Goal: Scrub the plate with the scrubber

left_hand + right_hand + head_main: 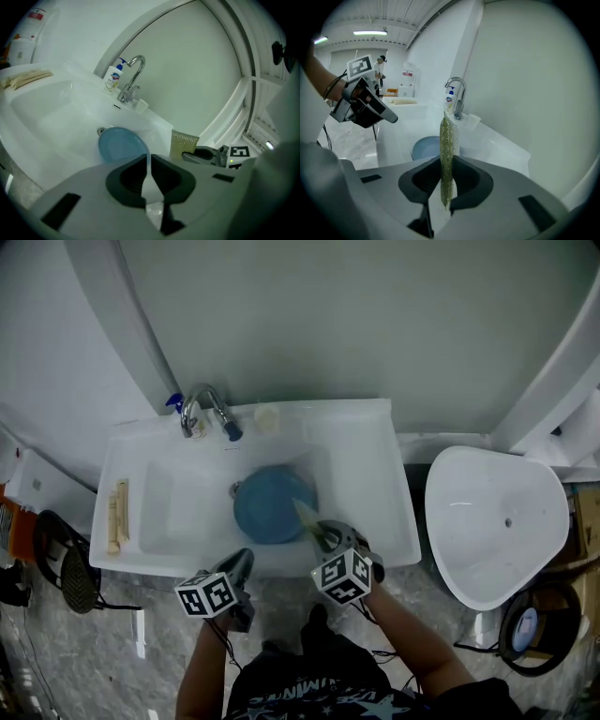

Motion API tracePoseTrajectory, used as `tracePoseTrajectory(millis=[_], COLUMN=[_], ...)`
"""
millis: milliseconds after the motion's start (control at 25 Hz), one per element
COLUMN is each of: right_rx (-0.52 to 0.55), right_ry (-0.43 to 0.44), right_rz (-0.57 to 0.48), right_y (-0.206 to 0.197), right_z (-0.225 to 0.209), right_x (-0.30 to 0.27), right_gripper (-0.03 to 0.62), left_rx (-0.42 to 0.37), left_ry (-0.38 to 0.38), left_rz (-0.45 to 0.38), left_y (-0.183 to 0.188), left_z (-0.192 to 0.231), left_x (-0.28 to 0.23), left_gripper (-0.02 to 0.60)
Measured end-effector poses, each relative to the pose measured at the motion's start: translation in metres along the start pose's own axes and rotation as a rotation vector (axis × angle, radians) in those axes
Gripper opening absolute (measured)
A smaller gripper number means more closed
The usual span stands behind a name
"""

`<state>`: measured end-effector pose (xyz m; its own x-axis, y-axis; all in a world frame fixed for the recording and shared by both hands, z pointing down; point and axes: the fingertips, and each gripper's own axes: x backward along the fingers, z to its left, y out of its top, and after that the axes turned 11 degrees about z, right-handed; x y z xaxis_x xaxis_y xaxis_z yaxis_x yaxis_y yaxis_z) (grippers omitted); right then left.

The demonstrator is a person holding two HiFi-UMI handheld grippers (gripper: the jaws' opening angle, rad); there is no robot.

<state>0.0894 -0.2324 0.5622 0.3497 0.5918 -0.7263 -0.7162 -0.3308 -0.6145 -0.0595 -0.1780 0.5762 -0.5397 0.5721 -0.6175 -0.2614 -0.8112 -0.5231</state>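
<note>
A round blue plate [267, 507] [119, 144] [425, 147] lies in the basin of the white sink [375, 521], beside the drain. My right gripper [319, 532] [447, 158] is shut on a flat yellow-green scrubber [306, 515] [446, 136], which it holds on edge just over the plate's right rim. In the left gripper view the scrubber [183, 144] stands to the right of the plate. My left gripper [242, 561] [149, 157] hovers at the sink's front rim, short of the plate. Its jaws are shut with nothing between them.
A chrome faucet [202, 409] and a soap bottle [111, 78] stand at the sink's back edge, with a small white cup [266, 417] beside them. Pale wooden sticks [117, 515] lie on the left ledge. A white basin [492, 521] stands to the right.
</note>
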Motion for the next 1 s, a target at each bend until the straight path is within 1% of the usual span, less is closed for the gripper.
tracePoseTrajectory(millis=[120, 280, 480, 800, 1000], right_rx=[0.007, -0.055, -0.118, -0.158, -0.176], right_ry=[-0.024, -0.042, -0.060, -0.079, -0.102], right_rz=[0.030, 0.044, 0.041, 0.039, 0.036], right_y=[-0.006, -0.004, -0.001, 0.003, 0.000], right_z=[0.013, 0.038, 0.078, 0.129, 0.156], right_x=[0.004, 0.019, 0.042, 0.071, 0.088], right_gripper=[0.074, 0.074, 0.074, 0.074, 0.074], left_rx=[-0.005, -0.006, -0.023, -0.036, -0.068], left_ry=[-0.024, -0.057, -0.074, -0.111, -0.143], left_rz=[0.007, 0.011, 0.016, 0.034, 0.041], left_y=[-0.011, -0.027, -0.049, -0.084, -0.103], left_z=[0.002, 0.007, 0.018, 0.027, 0.027], left_x=[0.012, 0.040, 0.079, 0.120, 0.140], left_gripper=[0.040, 0.040, 0.040, 0.040, 0.040])
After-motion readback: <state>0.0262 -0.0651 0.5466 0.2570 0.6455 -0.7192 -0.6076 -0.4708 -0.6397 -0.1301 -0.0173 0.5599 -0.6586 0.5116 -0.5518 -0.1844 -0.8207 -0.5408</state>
